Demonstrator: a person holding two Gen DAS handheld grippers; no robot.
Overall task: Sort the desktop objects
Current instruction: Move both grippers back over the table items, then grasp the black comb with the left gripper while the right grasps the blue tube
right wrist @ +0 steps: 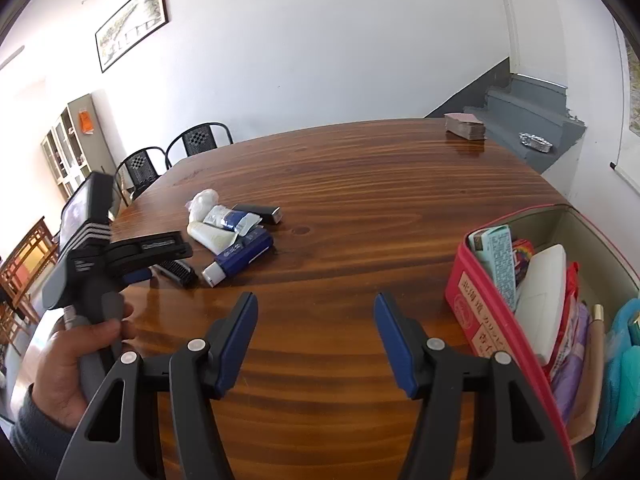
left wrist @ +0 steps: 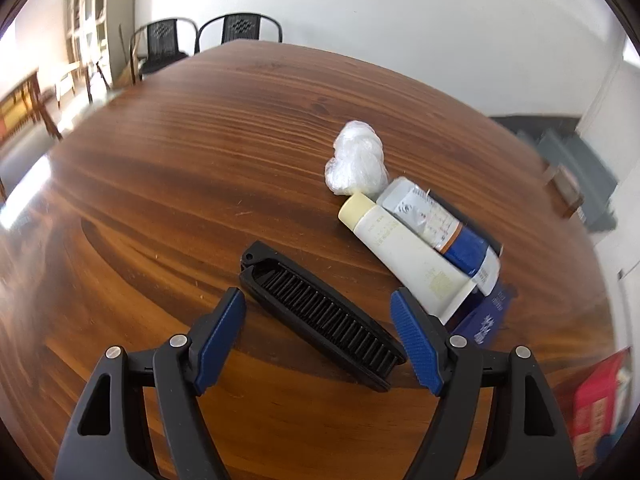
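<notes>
Two grippers are in play, both with jaws apart and nothing between the pads. The left gripper hangs over the black comb, which lies slantwise on the wooden table, its near end between the blue pads, which do not touch it. To take it cleanly, I judge the jaws should drop lower and close across the comb's narrow width near its middle, square to its length, so it does not pivot out. Just beyond it lie a cream tube, a blue-and-white tube and a crumpled plastic wad.

Only the right wrist view shows the destination: a red box already packed with items, beside the idle right gripper. It also shows the hand holding the left tool, and a blue lighter-like item in the pile. The comb's teeth are clear only from the left view.
</notes>
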